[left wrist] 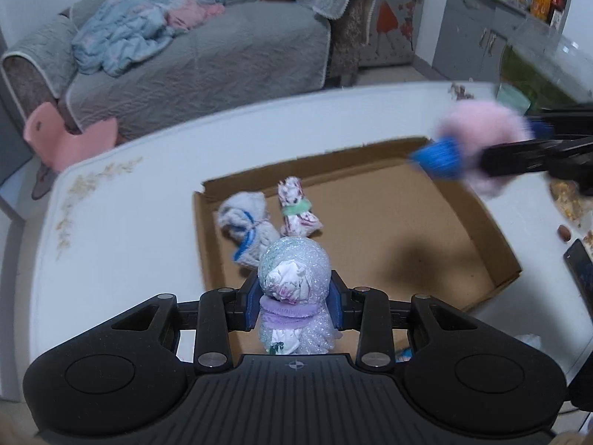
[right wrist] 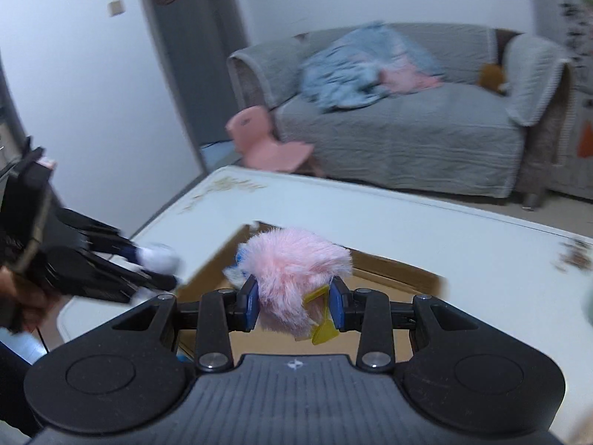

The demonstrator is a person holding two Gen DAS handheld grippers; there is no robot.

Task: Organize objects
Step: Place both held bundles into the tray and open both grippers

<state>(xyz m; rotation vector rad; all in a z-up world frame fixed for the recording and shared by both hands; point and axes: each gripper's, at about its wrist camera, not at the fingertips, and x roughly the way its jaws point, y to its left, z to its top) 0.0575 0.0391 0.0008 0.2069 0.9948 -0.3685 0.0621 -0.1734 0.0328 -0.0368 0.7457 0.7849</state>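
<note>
Starting at the left of the white table with a faded floral print [left wrist: 122, 222], the shallow brown cardboard box [left wrist: 389, 222] lies open with 2 bundles already inside, close together near its left wall: a grey-white sock bundle tied with a blue band [left wrist: 246, 228] and, just beside it, a white floral cloth roll cinched by a green band [left wrist: 298, 209]. The roll's long axis runs roughly from the box's far wall toward the camera, slightly tilted.

Over the box's near edge, the left gripper [left wrist: 294, 302] is clamped on a glittery pale-blue bundle with a purple band and floral cloth tucked in [left wrist: 292, 282]; its long axis runs along the fingers, rounded end pointing away toward the box (the lower end is hidden behind the gripper body).

Further right, the right gripper [right wrist: 294, 306] is closed on a fluffy pink fur ball with a yellow plastic piece [right wrist: 292, 278], carried in the air above the box's right side; it is blurred, and too round to show a clear axis.

My judgement: the sorting is partway along, with 2 items boxed and 2 held ones not yet set down. Whether more waits outside these views cannot be told.
</note>
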